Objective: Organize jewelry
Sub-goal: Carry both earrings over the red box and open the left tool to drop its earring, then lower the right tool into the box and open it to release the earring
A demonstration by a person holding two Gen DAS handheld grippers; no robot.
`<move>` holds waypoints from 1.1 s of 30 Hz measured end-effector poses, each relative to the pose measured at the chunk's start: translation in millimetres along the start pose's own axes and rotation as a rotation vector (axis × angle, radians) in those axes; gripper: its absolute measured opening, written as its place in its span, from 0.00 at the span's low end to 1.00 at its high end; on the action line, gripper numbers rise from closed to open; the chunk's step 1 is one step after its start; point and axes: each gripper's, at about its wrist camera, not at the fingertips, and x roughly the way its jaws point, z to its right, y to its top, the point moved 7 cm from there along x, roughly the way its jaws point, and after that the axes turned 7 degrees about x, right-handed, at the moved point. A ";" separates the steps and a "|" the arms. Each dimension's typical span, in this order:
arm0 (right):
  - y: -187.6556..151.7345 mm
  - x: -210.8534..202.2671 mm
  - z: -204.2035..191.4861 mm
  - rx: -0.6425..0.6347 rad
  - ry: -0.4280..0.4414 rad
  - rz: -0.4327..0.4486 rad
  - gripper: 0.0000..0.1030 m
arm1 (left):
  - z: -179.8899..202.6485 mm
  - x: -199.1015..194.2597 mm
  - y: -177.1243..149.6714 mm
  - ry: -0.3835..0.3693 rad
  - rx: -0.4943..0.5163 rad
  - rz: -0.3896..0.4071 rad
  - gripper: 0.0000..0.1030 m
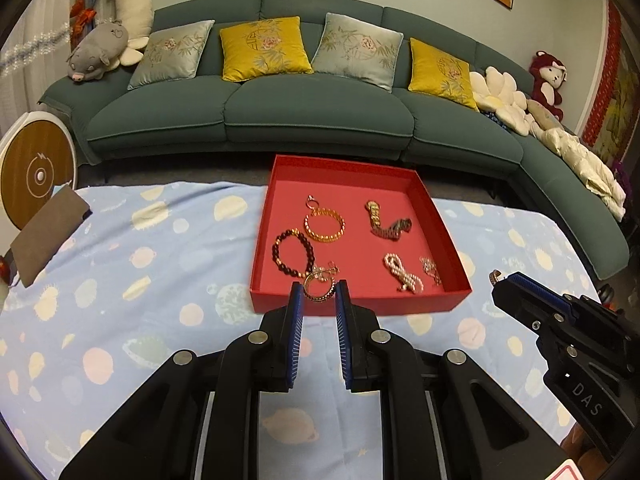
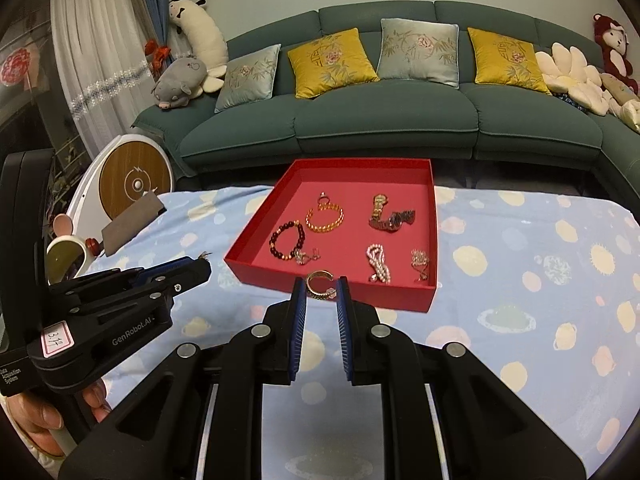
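A red tray (image 1: pixel 356 302) (image 2: pixel 256 240) sits on the blue cloth and holds a gold bangle (image 1: pixel 324 224), a dark bead bracelet (image 1: pixel 290 250), two watches (image 1: pixel 386 220), a pearl strand (image 1: pixel 404 278) and small earrings. My left gripper (image 1: pixel 319 294) grips a dark open bangle (image 1: pixel 319 292) between its fingertips at the tray's near edge. My right gripper (image 2: pixel 322 290) grips a gold open bangle (image 2: pixel 320 284) at the tray's near edge. Each gripper shows side-on in the other's view, with the bangle's end poking from the tip (image 1: pixel 495 277) (image 2: pixel 205 256).
A green sofa (image 1: pixel 320 120) with cushions stands behind the table. A brown card (image 1: pixel 48 236) lies at the cloth's left edge beside a round white and wood device (image 1: pixel 36 172). The planet-print cloth (image 2: pixel 520 300) spreads right of the tray.
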 end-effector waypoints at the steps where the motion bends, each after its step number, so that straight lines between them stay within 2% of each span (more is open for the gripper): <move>1: 6.4 -0.6 0.1 -0.003 -0.006 0.009 0.14 | -1.5 0.7 5.9 0.004 0.003 0.005 0.13; 8: 50.8 13.7 14.4 0.000 -0.052 0.040 0.14 | -15.4 24.1 49.2 0.083 0.031 0.023 0.13; 17: 95.5 54.4 32.1 0.024 -0.083 0.057 0.14 | -22.1 74.0 92.2 0.125 0.054 0.015 0.13; 26: 112.5 109.5 47.2 0.057 -0.092 0.021 0.14 | -29.9 126.3 109.2 0.154 0.050 -0.022 0.13; 33: 119.7 136.9 54.4 0.051 -0.109 0.005 0.14 | -32.9 156.5 112.0 0.162 0.044 -0.054 0.13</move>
